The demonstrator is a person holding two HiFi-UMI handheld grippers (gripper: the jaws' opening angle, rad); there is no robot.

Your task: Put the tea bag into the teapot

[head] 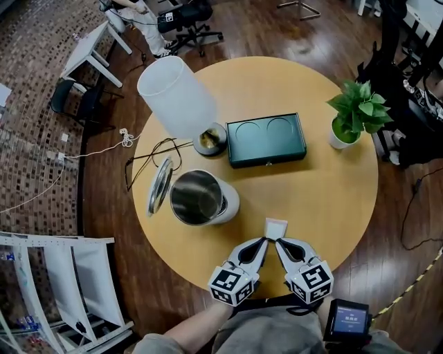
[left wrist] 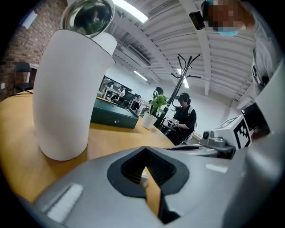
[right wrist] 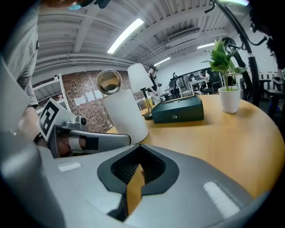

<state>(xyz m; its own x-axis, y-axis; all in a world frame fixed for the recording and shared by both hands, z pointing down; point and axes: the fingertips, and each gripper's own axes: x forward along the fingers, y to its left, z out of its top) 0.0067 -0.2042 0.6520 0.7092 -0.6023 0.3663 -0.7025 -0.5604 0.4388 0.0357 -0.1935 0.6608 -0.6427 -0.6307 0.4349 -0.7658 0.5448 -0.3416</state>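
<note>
Round wooden table (head: 325, 200), dark plank floor (head: 277, 34)

Room bright, evenly lit. Source: ceiling strip lights (left wrist: 130, 10), blown out white in both gripper views. Shadows on round table (head: 332, 200) short, soft. Pale sheen on wood floor (head: 297, 48). Gripper views fisheye: corners black, straight lines bowed, nearest foreground soft.
</note>
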